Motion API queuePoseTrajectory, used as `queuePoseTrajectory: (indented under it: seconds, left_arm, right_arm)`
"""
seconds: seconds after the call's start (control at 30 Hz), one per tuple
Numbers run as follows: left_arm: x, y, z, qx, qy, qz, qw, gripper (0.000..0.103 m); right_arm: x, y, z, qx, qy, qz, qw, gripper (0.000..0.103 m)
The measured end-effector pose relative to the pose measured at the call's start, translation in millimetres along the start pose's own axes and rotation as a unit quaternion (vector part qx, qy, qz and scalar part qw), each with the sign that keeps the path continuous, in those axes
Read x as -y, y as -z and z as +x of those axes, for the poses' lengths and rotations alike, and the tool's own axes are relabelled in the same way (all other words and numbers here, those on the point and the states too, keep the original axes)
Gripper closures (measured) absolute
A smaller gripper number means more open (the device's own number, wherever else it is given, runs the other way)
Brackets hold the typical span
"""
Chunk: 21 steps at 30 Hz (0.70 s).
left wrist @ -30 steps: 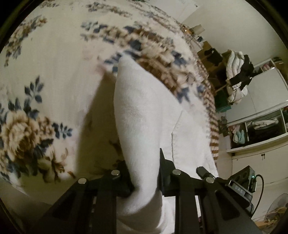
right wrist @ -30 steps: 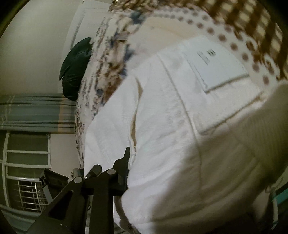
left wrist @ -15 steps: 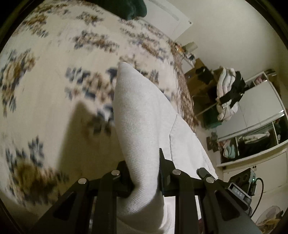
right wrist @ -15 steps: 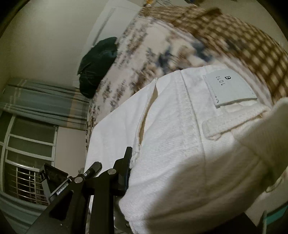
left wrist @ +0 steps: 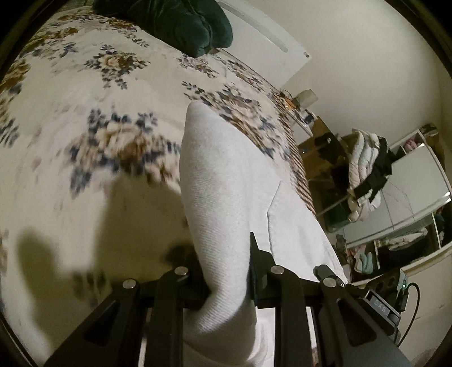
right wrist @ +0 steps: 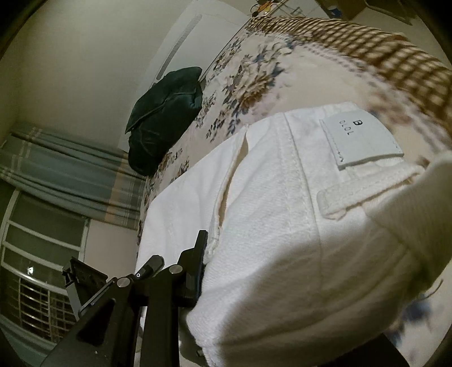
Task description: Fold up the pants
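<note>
1. A bed (left wrist: 70, 93) with a floral cover carries a dark green cushion (left wrist: 180, 19) at its far end; curtains (right wrist: 56, 175) hang over a barred window, and clothes are piled by shelves (left wrist: 367, 172).
2. The white pants (left wrist: 220, 197) are lifted above the bed, their label patch (right wrist: 358, 141) showing.
3. The left gripper (left wrist: 226, 273) has its jaws clamped on a fold of the pants.
4. The right gripper (right wrist: 203, 271) shows one finger against the waistband; the other is hidden by cloth, so it is probably gripping.
</note>
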State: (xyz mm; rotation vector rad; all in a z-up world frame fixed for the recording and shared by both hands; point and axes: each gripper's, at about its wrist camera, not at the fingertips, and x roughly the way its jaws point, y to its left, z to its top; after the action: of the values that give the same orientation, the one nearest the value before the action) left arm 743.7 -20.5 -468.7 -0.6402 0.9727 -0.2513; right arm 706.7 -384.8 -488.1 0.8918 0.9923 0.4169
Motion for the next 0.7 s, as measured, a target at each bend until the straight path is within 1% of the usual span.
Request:
queuePoseTrajectory:
  seconds: [0.03,0.1,0.2,0.23,0.27,0.3,0.33,0.37,0.4,0.43,0.47,0.53,0.63,0.67,0.7]
  left_arm:
    - [-9.1,-14.3,13.5,-0.001,-0.002,-0.002,1.0000,0.084]
    - [-21.0,-30.0,32.9,-0.006,-0.009,-0.003,0.9999,0.084]
    - [-46.2,-46.0,67.2,-0.020,-0.032,0.001,0.9993,0.083]
    - [-54.4,-45.9,79.3,-0.031,-0.043,0.004,0.9986,0.083]
    - [-67.3,-42.0,94.9,-0.051,-0.060,0.005,0.9969,0.083]
    - [-75.3,-38.3,102.7,-0.064,-0.068,0.003,0.9956,0.080]
    - [-84.4,-32.8,109.1,-0.076,-0.073,0.000,0.9944,0.075]
    - [-91.5,-26.7,109.5,-0.078,-0.072,0.000,0.9944,0.072]
    - [-94.5,-22.0,105.8,-0.077,-0.070,0.002,0.9946,0.068]
    - [-96.0,-17.9,100.6,-0.077,-0.072,0.003,0.9945,0.064]
    - [-97.5,-13.2,93.9,-0.077,-0.071,0.001,0.9945,0.064]
    - [-98.7,-4.3,81.4,-0.080,-0.079,0.001,0.9937,0.063]
    - [-98.1,8.4,64.1,-0.079,-0.099,0.011,0.9919,0.062]
    - [-97.1,14.7,60.5,-0.080,-0.110,0.020,0.9906,0.061]
    - [-100.4,14.3,60.9,-0.080,-0.117,0.023,0.9897,0.060]
  right_arm:
    - [-1.1,-11.7,19.6,0.000,0.001,0.000,1.000,0.077]
    - [-0.2,-29.0,55.5,-0.001,0.003,-0.002,1.000,0.077]
    - [10.3,-42.5,99.3,-0.012,0.013,0.000,1.000,0.077]
    - [17.9,-44.4,116.6,-0.021,0.022,0.004,1.000,0.077]
    - [26.5,-45.2,132.1,-0.036,0.034,0.010,0.999,0.076]
    - [34.7,-44.2,144.4,-0.056,0.047,0.017,0.997,0.074]
    - [46.9,-41.6,157.1,-0.083,0.063,0.029,0.994,0.071]
    - [53.5,-39.3,160.0,-0.095,0.072,0.035,0.992,0.065]
    - [61.2,-34.6,157.6,-0.107,0.078,0.043,0.990,0.062]
    - [64.6,-32.2,153.2,-0.110,0.078,0.047,0.990,0.059]
    - [71.5,-27.4,142.2,-0.112,0.082,0.053,0.989,0.057]
    - [80.6,-18.5,121.2,-0.102,0.089,0.061,0.989,0.056]
    - [90.7,-9.0,97.0,-0.087,0.115,0.067,0.987,0.056]
    - [92.7,-7.0,93.6,-0.086,0.124,0.069,0.986,0.056]
    - [95.1,-5.4,91.4,-0.085,0.139,0.068,0.984,0.056]
